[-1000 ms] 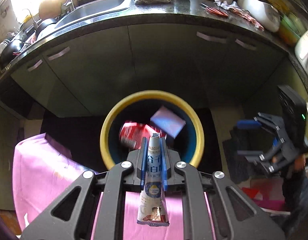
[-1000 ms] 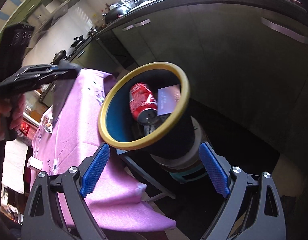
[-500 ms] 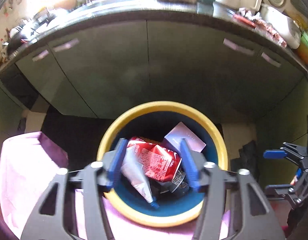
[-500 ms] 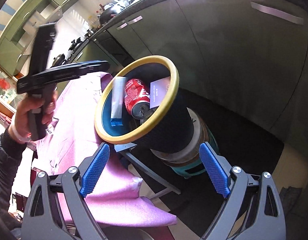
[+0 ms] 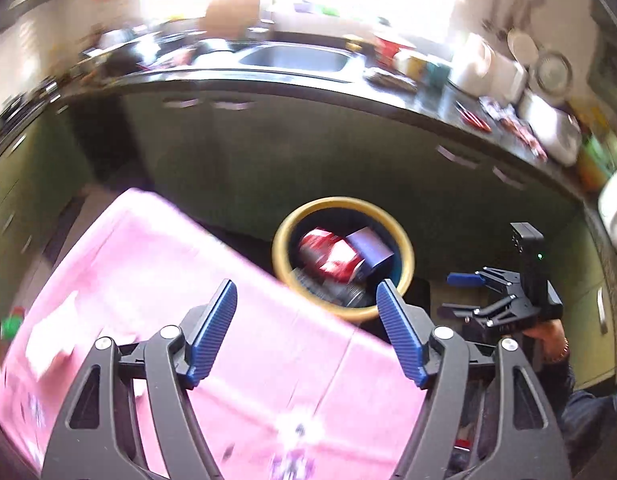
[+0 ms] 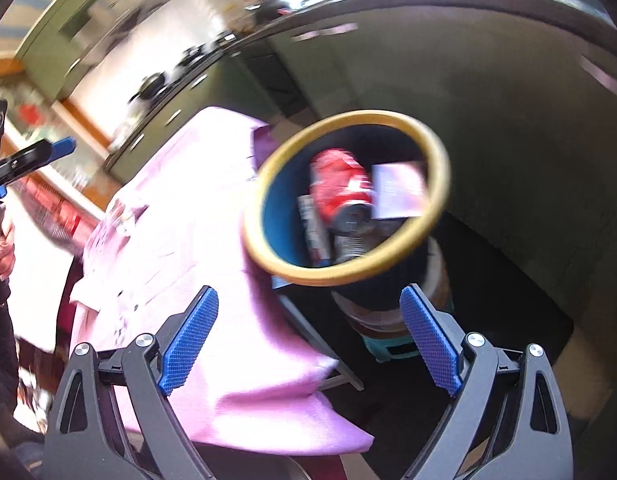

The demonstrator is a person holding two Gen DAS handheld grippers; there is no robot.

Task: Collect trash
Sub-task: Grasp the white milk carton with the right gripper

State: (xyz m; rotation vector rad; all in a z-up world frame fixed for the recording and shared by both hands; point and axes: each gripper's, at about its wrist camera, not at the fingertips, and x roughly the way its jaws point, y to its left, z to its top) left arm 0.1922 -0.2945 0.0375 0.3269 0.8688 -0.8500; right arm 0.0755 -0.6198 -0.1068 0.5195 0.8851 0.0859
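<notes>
Risk: my left gripper (image 5: 306, 328), jaws opening and empty, could snag the pink cloth (image 5: 148, 300) and tip the bin (image 5: 342, 256); my right gripper (image 6: 308, 336) is wide, empty.

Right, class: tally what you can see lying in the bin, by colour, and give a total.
Red: 1, can
Purple: 1, card
White: 1, tube
Total: 3 in the bin; blur may hide more beneath.
</notes>
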